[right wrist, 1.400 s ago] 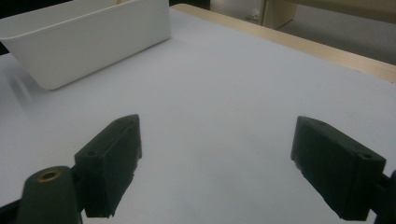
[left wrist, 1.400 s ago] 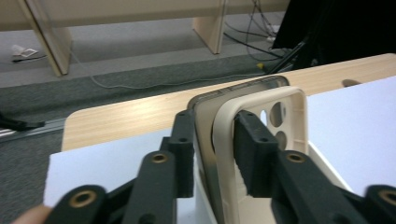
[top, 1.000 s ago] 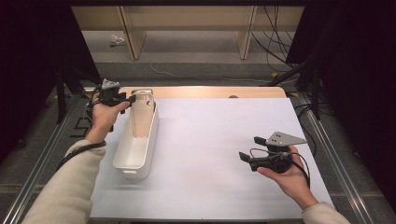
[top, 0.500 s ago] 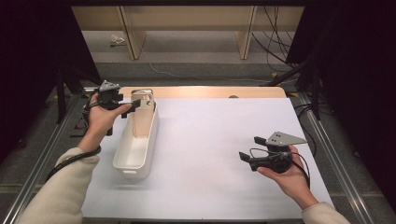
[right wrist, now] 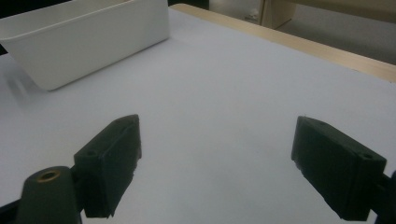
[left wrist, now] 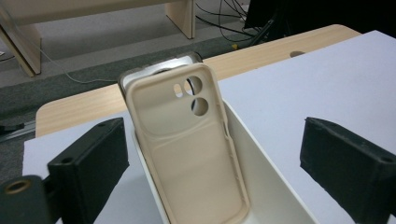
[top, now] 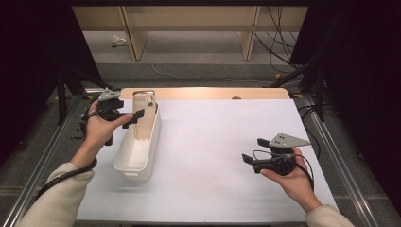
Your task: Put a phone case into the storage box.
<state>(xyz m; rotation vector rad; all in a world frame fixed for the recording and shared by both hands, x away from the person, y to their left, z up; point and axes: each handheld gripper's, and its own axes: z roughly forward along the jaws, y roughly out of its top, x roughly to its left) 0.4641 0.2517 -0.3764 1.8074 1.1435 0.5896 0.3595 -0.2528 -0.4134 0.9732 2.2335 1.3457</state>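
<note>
Hovering beside the white plastic bin, the left gripper has just opened wide, empty, near the leaning beige phone case.

No readable txt, labels, brands or nos. anywhere: phone case, white bin, grippers all blank.

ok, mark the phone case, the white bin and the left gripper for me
phone case (left wrist: 187, 154), left gripper view, middle of its inner face
white bin (top: 137, 151), high view, inside floor near the front
left gripper (top: 138, 115), high view, between its open fingertips
</note>
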